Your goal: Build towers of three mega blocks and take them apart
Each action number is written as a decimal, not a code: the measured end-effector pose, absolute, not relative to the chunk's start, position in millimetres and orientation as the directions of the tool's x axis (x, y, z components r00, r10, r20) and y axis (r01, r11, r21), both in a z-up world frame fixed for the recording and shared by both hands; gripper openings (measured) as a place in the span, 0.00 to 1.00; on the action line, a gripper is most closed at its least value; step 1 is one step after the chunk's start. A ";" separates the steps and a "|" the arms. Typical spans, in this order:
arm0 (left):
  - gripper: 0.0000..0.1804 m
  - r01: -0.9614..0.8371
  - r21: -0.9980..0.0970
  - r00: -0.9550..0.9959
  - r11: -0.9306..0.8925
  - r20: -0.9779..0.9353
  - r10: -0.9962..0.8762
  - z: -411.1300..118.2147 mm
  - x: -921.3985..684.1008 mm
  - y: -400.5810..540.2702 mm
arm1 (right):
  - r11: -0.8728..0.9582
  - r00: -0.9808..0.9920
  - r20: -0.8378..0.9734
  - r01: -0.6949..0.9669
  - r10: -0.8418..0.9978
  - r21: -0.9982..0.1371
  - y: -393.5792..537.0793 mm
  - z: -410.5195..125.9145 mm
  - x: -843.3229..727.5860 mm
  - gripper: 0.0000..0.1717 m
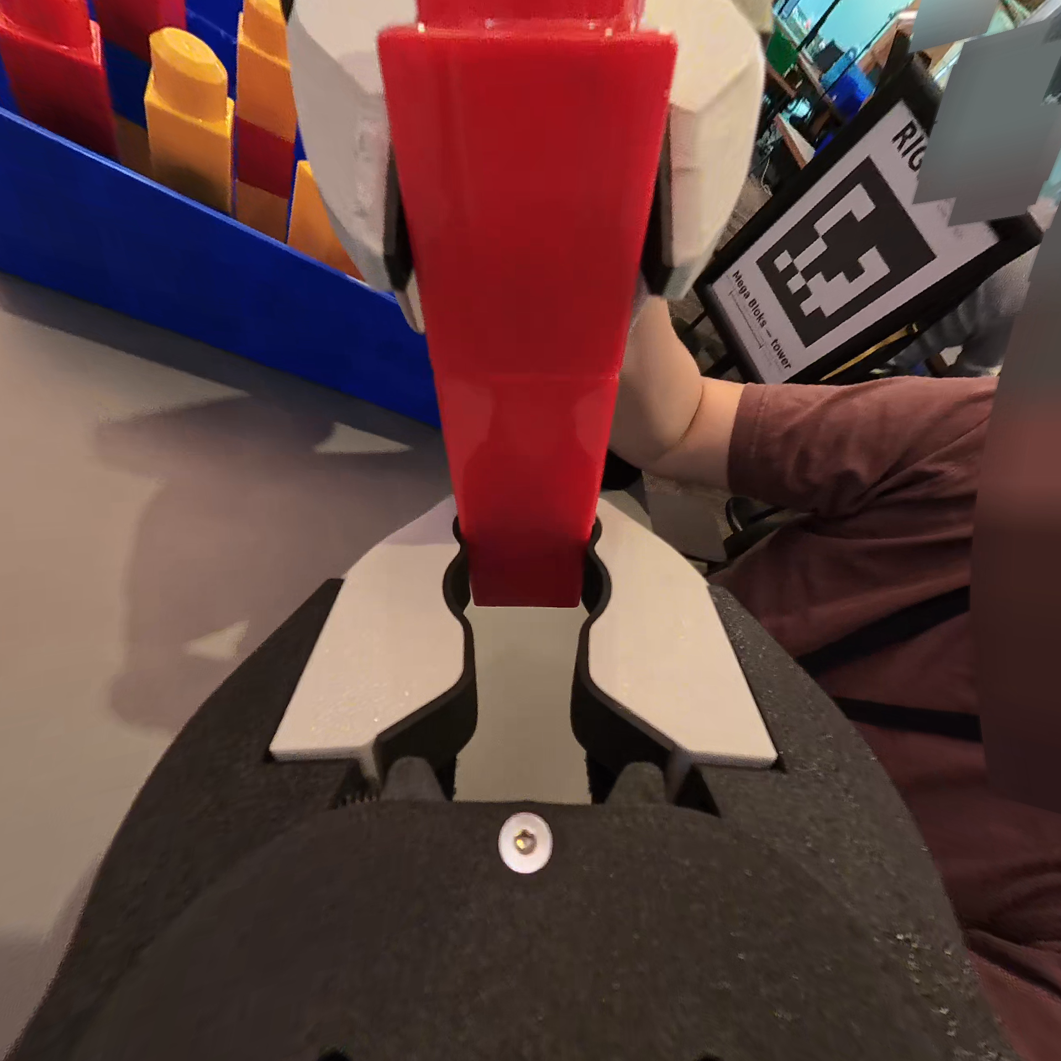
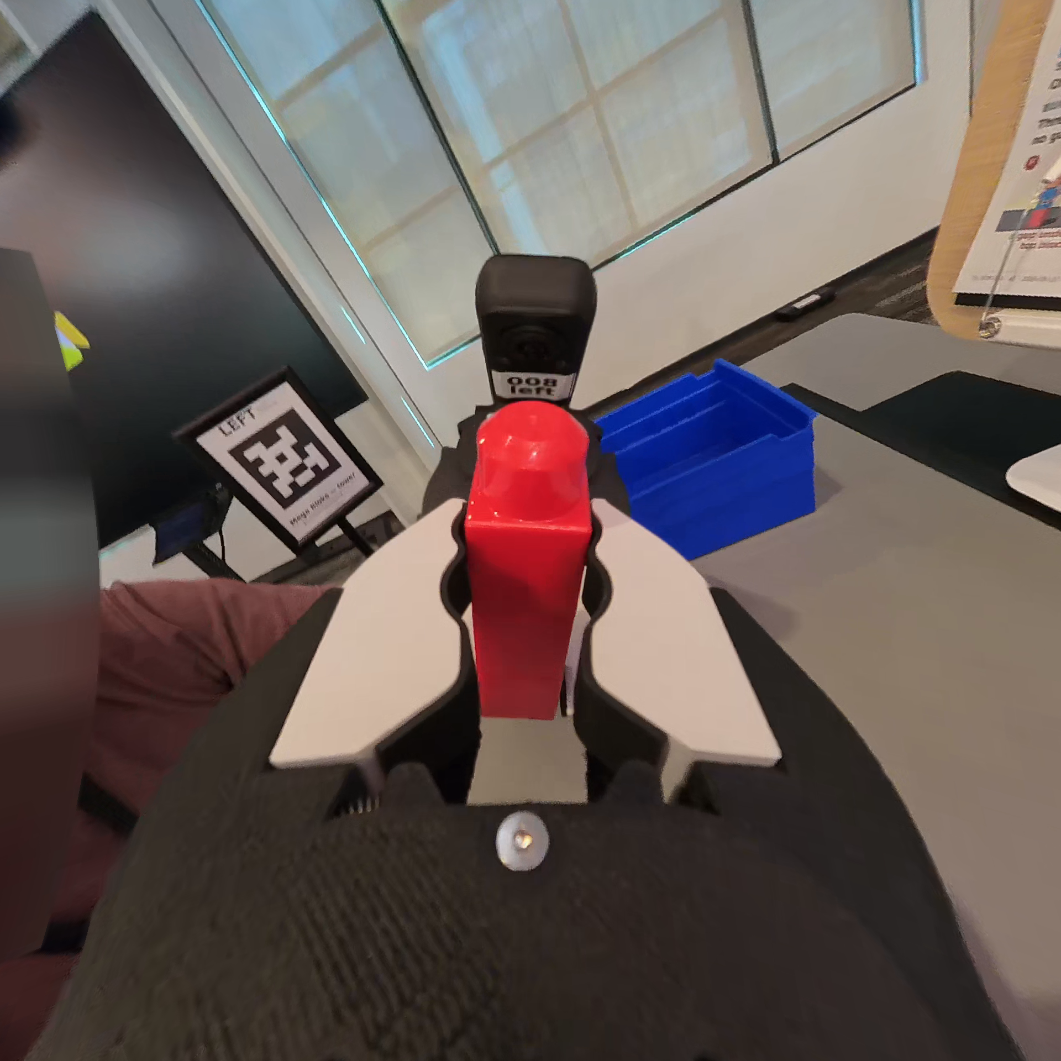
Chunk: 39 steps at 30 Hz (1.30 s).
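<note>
both hand-held grippers clamp one red block stack [image 1: 528, 287]: the left hand-held gripper [image 1: 525, 565] grips its near end, the right hand-held gripper [image 2: 525, 551] the far block. to separate cleanly, i'd pull straight along the stack without twisting.

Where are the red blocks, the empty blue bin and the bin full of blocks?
Red blocks [image 1: 528, 287]: left wrist view, side face of the stack.
Empty blue bin [image 2: 746, 494]: right wrist view, front wall.
Full bin [image 1: 172, 270]: left wrist view, blue side wall.
</note>
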<state>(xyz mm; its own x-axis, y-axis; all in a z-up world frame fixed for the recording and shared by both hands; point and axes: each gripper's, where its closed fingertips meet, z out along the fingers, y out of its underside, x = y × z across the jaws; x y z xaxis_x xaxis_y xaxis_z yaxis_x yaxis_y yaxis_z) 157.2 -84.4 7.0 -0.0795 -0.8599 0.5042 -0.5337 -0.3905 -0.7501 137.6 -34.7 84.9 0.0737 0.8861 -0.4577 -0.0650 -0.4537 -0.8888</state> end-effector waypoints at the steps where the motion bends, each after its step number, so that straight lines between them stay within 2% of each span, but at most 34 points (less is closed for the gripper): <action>1: 0.20 -0.534 -0.756 -0.086 -0.380 0.496 -0.864 8.1 157.6 -85.8 | -0.443 0.067 -0.447 -0.056 0.892 -0.895 -37.0 85.9 138.7 0.22; 13: 0.20 -0.550 -0.752 -0.113 -0.364 0.499 -0.859 5.7 156.1 -89.3 | -0.424 0.068 -0.424 -0.017 0.903 -0.906 -41.6 82.7 135.7 0.22; 16: 0.20 -0.503 -0.788 -0.115 -0.356 0.469 -0.876 15.3 154.8 -84.0 | -0.398 0.085 -0.401 -0.056 0.912 -0.916 -39.9 92.0 137.9 0.22; 18: 0.20 -0.431 -0.835 -0.098 -0.342 0.420 -0.902 28.1 151.7 -75.0 | -0.347 0.183 -0.347 -0.034 0.920 -0.937 -33.2 90.2 141.5 0.38; 19: 0.20 -0.422 -0.841 -0.096 -0.338 0.413 -0.906 31.8 147.9 -73.8 | -0.330 0.187 -0.328 -0.018 0.926 -0.944 -35.1 89.9 141.8 0.38; 24: 0.20 -0.417 -0.858 -0.088 -0.301 0.367 -0.926 38.5 140.6 -74.8 | -0.372 0.115 -0.367 0.028 0.923 -0.928 -45.9 80.7 127.5 0.33; 25: 0.20 -0.423 -0.856 -0.082 -0.297 0.362 -0.928 37.7 141.1 -75.2 | -0.363 0.105 -0.357 0.053 0.928 -0.930 -47.9 76.8 124.3 0.30; 26: 0.20 -0.440 -0.849 -0.050 -0.292 0.348 -0.936 33.1 141.0 -71.5 | -0.344 0.079 -0.339 0.056 0.937 -0.937 -52.0 78.1 122.5 0.20; 29: 0.25 -0.438 -0.842 -0.066 -0.316 0.381 -0.922 33.6 141.7 -75.1 | -0.282 0.114 -0.270 0.115 0.956 -0.952 -55.3 75.0 122.3 0.20; 31: 0.32 -0.397 -0.857 -0.089 -0.330 0.393 -0.915 44.6 140.4 -76.8 | -0.233 0.158 -0.213 0.118 0.964 -0.965 -55.8 82.8 128.4 0.20; 35: 0.33 -0.357 -0.889 -0.078 -0.288 0.336 -0.939 63.1 123.6 -77.0 | -0.111 0.285 -0.086 0.072 0.955 -0.991 -66.7 126.3 172.7 0.20; 39: 0.33 -0.366 -0.897 -0.027 -0.249 0.278 -0.960 70.4 105.2 -76.3 | 0.037 0.578 0.004 -0.044 0.816 -0.998 -82.3 173.6 265.3 0.20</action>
